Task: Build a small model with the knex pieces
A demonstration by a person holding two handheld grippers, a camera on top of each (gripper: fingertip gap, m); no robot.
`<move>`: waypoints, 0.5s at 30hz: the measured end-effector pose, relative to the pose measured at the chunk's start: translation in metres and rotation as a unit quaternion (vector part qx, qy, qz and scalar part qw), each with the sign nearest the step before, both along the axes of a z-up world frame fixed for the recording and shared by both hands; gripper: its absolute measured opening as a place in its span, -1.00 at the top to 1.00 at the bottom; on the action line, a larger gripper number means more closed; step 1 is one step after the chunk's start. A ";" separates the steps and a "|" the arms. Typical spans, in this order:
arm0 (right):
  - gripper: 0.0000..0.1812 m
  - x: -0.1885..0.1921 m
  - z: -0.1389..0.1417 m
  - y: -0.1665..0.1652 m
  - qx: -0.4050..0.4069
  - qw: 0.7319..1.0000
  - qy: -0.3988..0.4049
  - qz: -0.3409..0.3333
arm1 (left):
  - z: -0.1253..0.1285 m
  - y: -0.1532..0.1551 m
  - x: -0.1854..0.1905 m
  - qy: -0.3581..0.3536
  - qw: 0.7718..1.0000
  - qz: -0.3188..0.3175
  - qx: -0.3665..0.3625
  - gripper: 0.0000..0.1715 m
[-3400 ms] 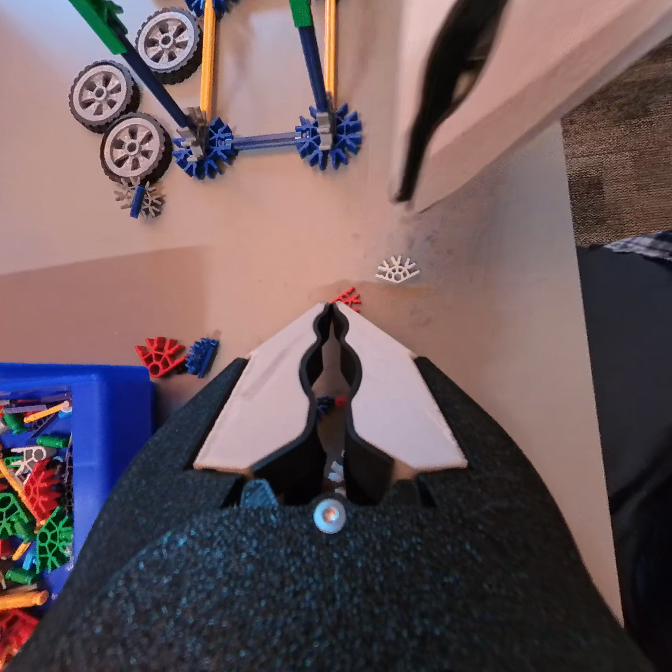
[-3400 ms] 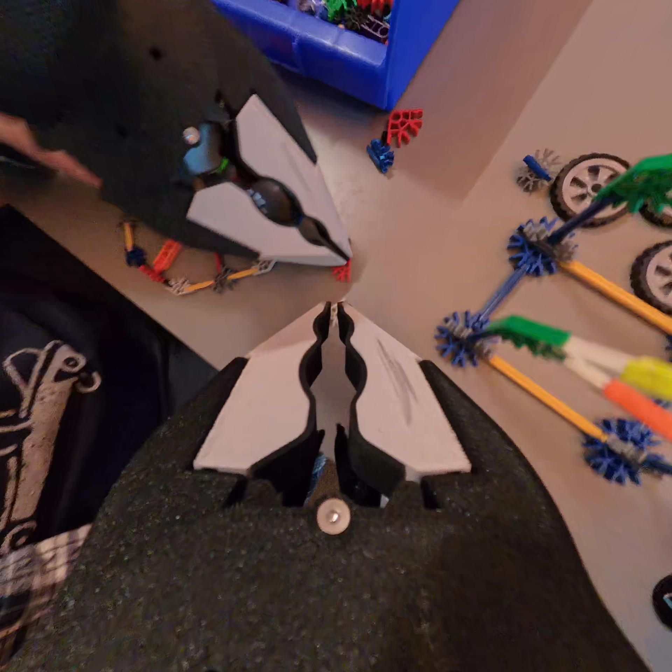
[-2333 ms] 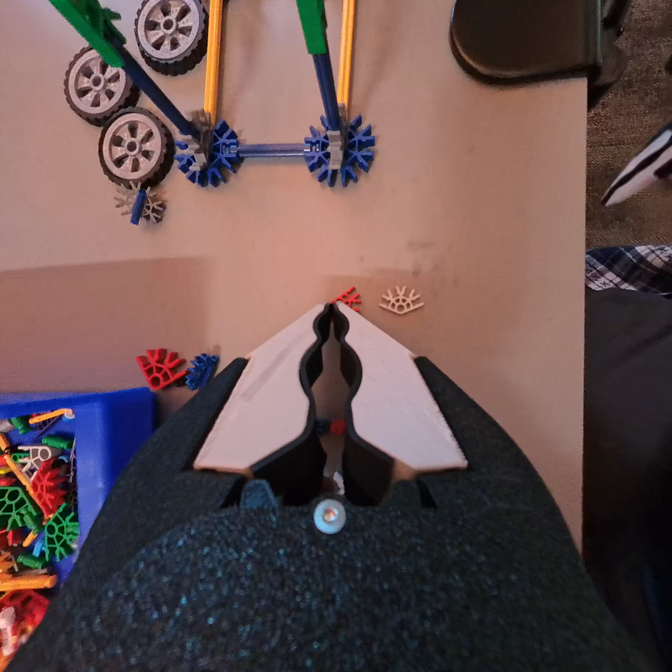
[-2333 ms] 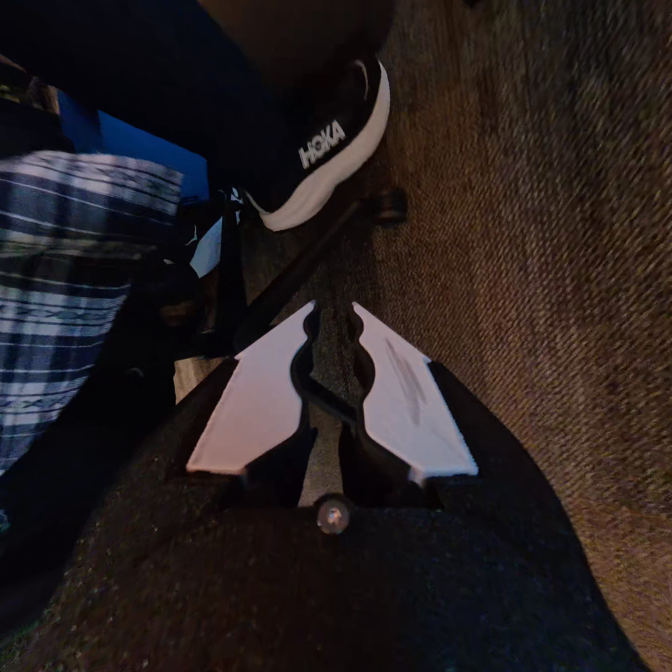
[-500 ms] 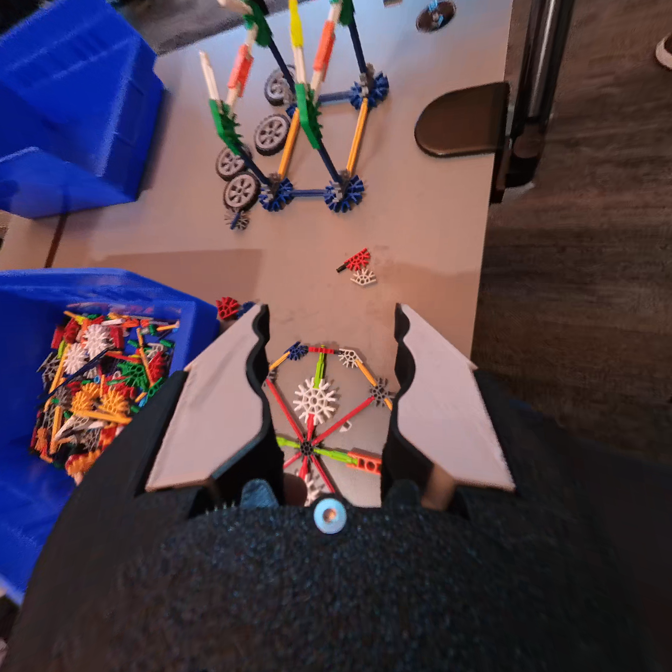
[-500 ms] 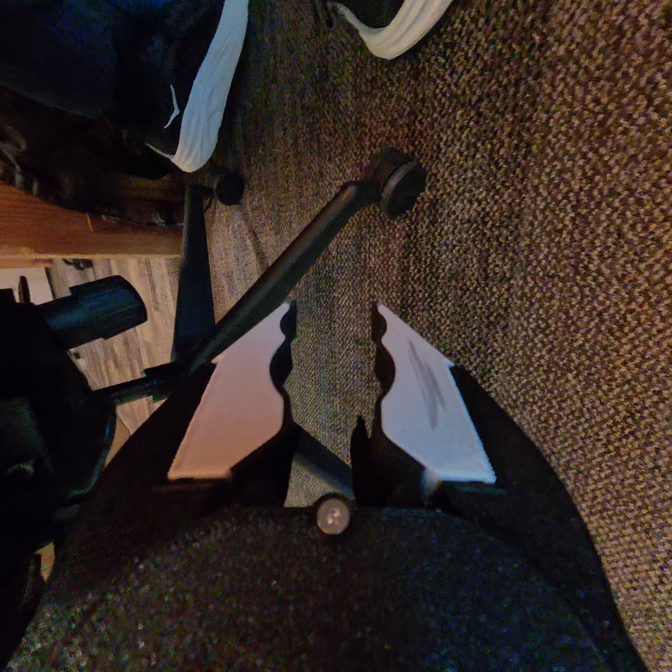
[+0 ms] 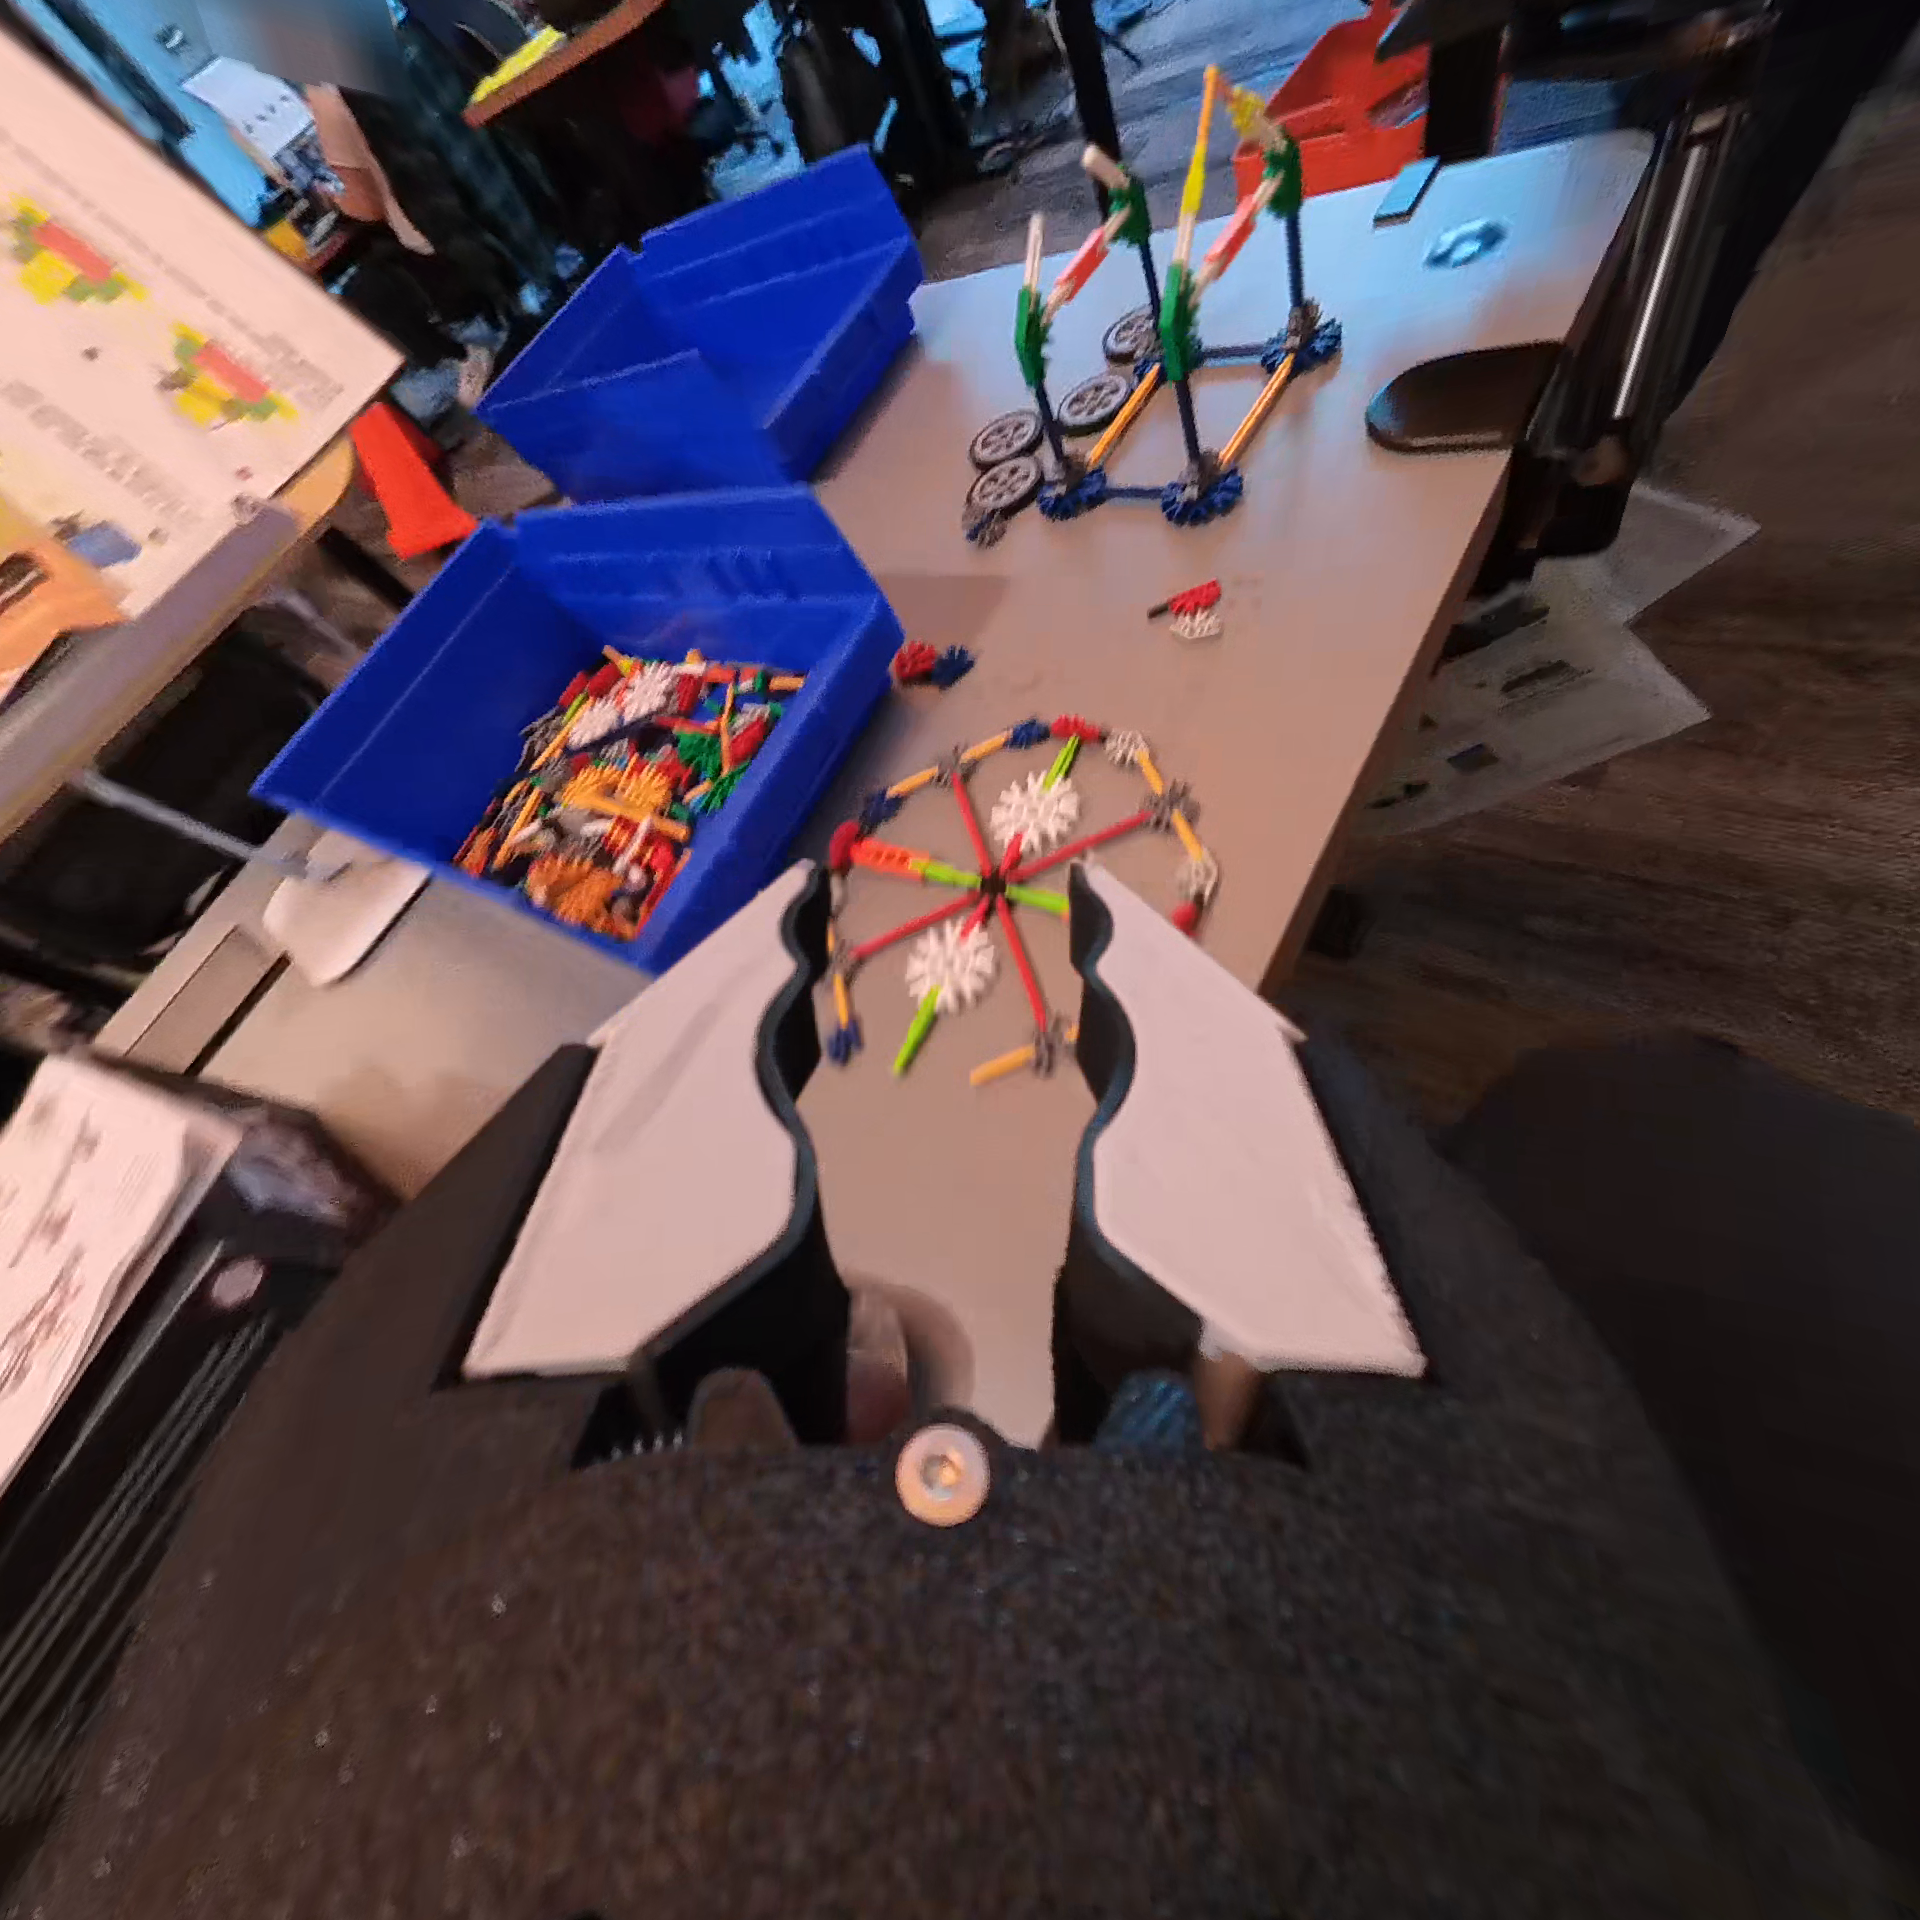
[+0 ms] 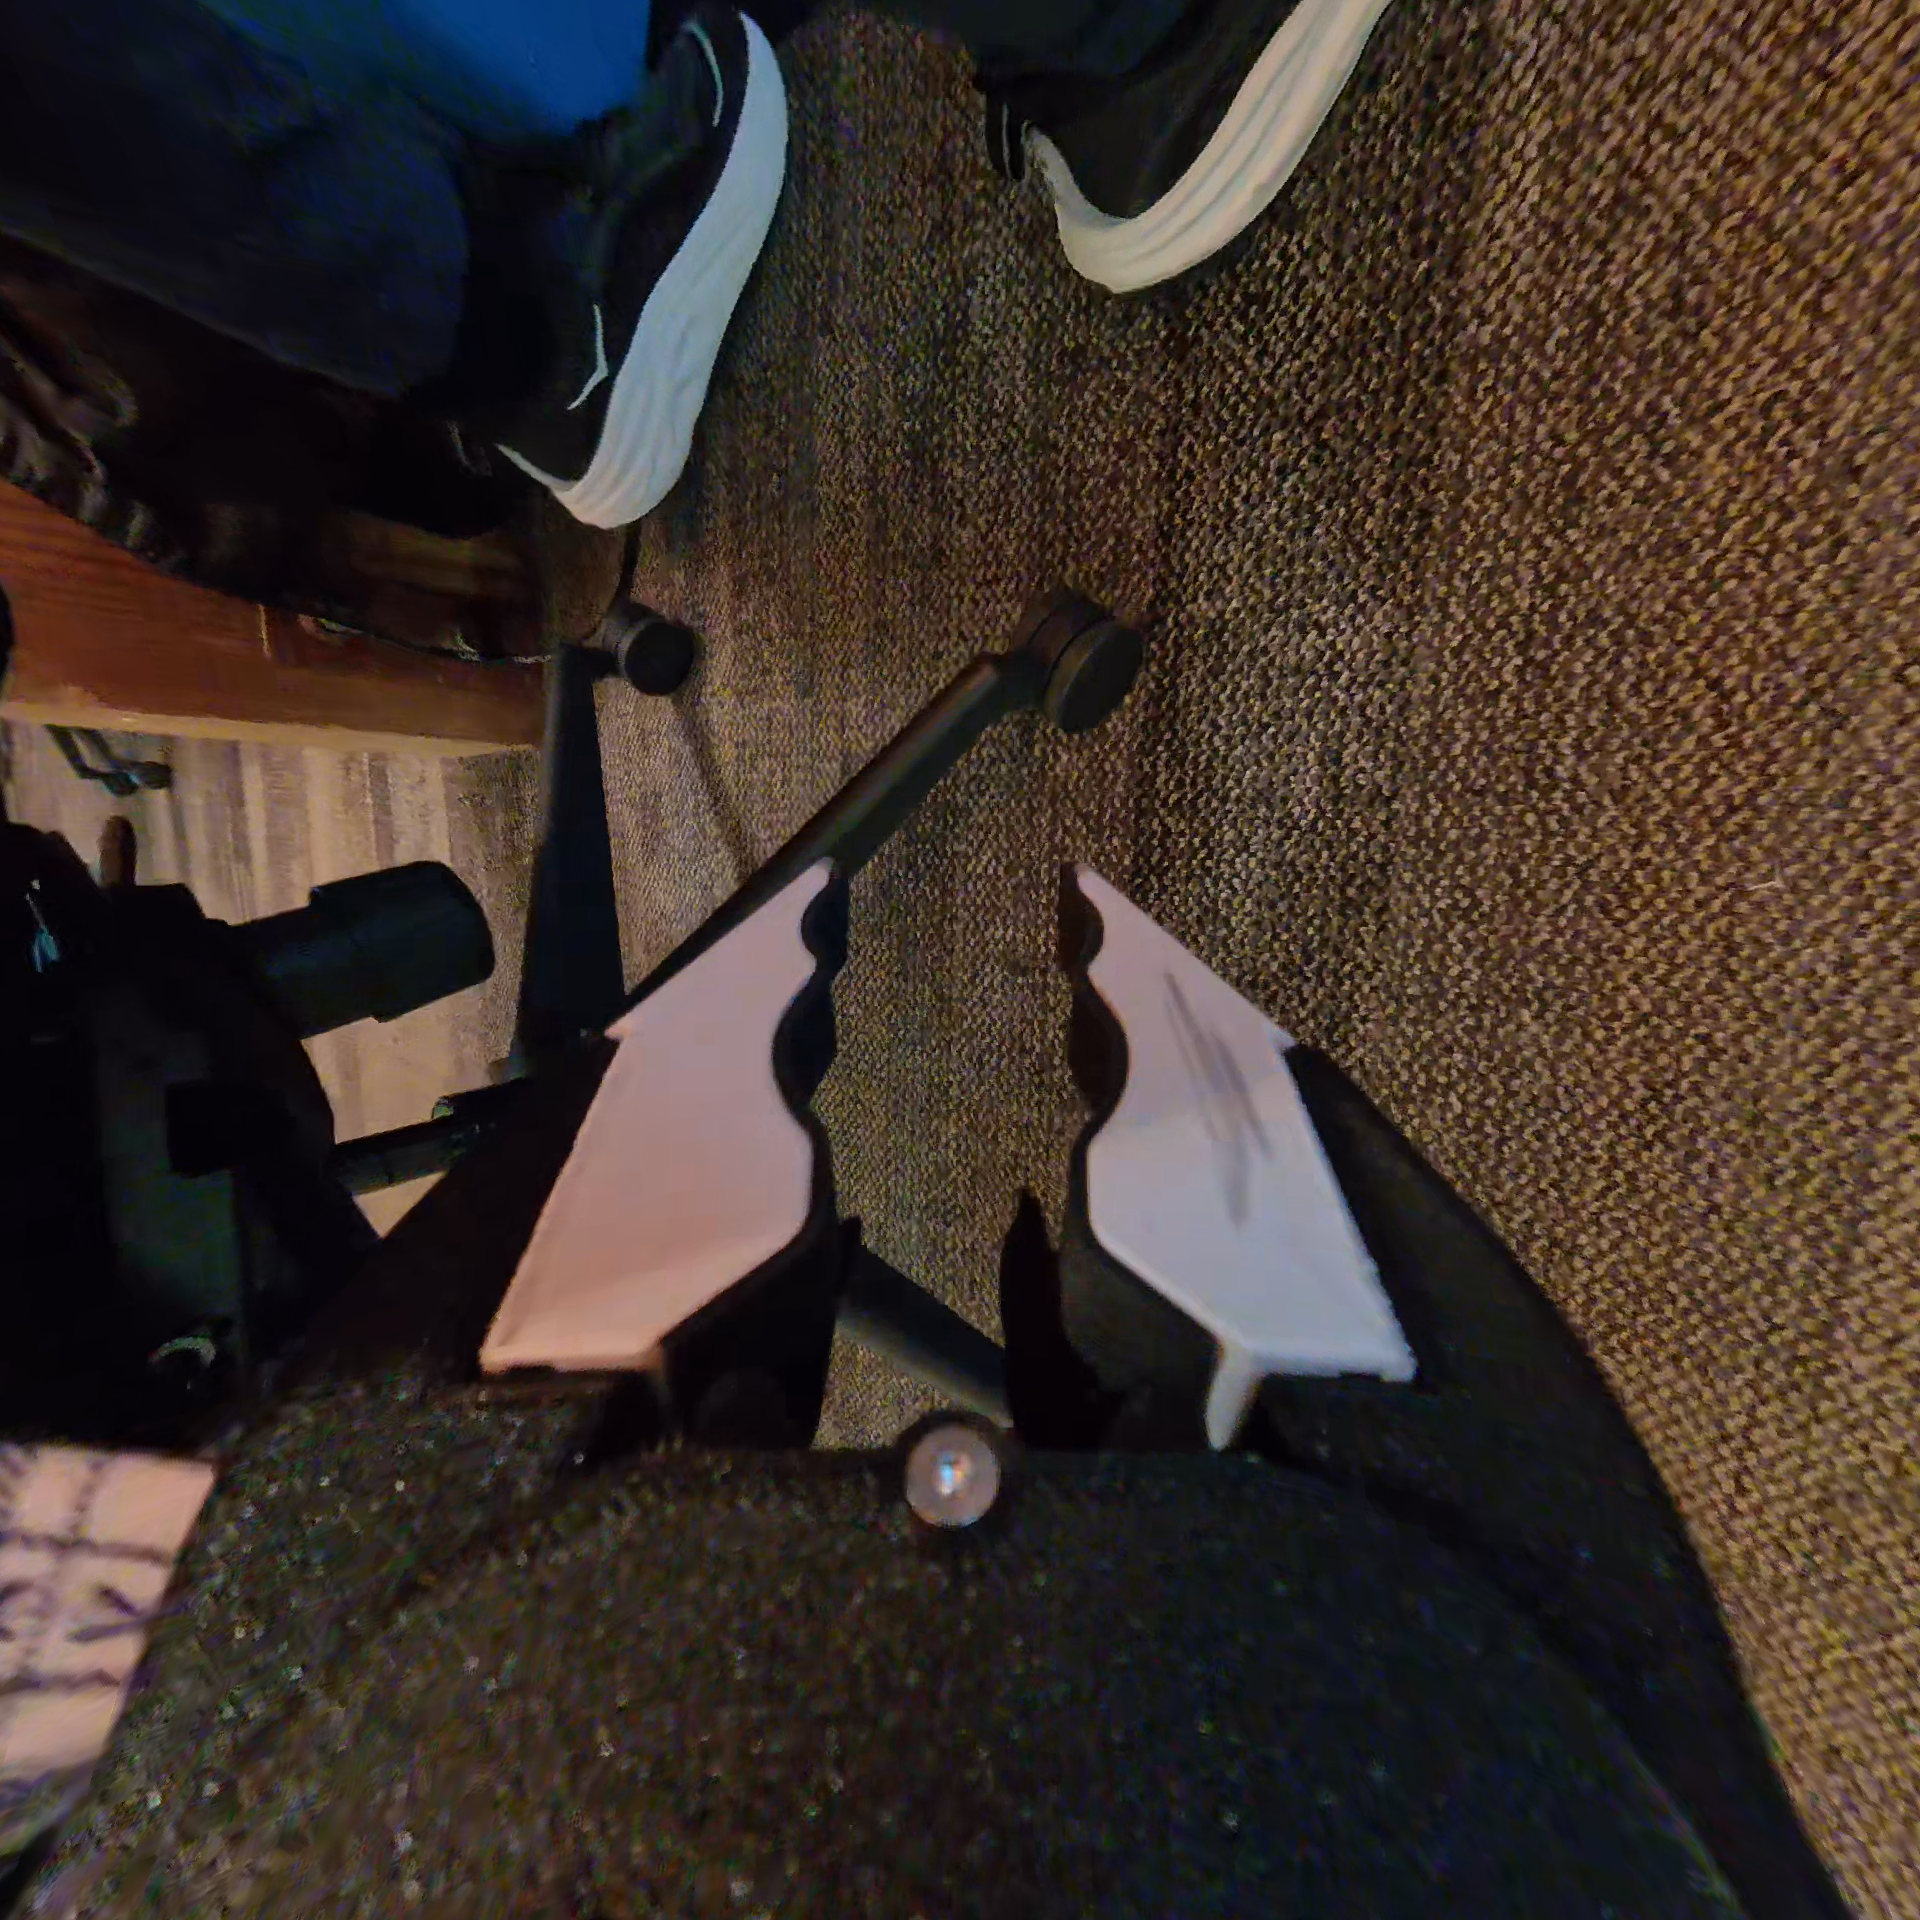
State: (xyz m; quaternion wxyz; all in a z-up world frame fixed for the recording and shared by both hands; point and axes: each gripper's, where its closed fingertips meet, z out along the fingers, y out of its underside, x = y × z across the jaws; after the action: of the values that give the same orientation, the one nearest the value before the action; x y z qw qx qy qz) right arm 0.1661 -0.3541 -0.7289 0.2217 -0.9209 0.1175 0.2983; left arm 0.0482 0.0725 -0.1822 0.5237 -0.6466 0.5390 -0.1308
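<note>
Two grippers, both mine, stand with jaws wide and empty: my left gripper above the rod wheel on the surface, my right gripper over carpet beside a chair base.

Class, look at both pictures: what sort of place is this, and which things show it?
Probably a shared office or workshop: a desk with a blue bin of construction-toy pieces and a spoked wheel model, and, below, carpet and an office-chair base.

Below me the grey desk carries two blue bins, a flat rod-and-connector wheel and an upright wheeled frame; brown carpet bears chair legs.
</note>
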 end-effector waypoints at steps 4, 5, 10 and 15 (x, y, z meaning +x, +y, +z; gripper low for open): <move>0.56 -0.010 0.012 -0.002 0.004 1.000 -0.008 0.007 | 0.001 -0.022 -0.070 -0.012 0.999 0.038 0.004 0.46; 0.56 -0.014 0.015 -0.002 0.006 1.000 -0.008 0.008 | 0.002 -0.028 -0.089 -0.018 0.999 0.048 0.004 0.46; 0.56 -0.044 0.033 -0.003 0.015 0.999 -0.010 0.041 | -0.001 -0.061 -0.171 -0.024 0.996 0.088 0.011 0.44; 0.56 -0.079 0.028 -0.017 0.014 0.998 0.013 0.055 | -0.020 -0.090 -0.211 -0.031 0.993 0.115 -0.008 0.42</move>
State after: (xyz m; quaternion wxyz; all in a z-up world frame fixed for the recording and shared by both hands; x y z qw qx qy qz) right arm 0.0874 -0.3711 -0.7014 0.2168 -0.9188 0.0656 0.3231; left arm -0.1623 -0.0171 -0.2019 0.5461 -0.7043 0.4437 -0.0942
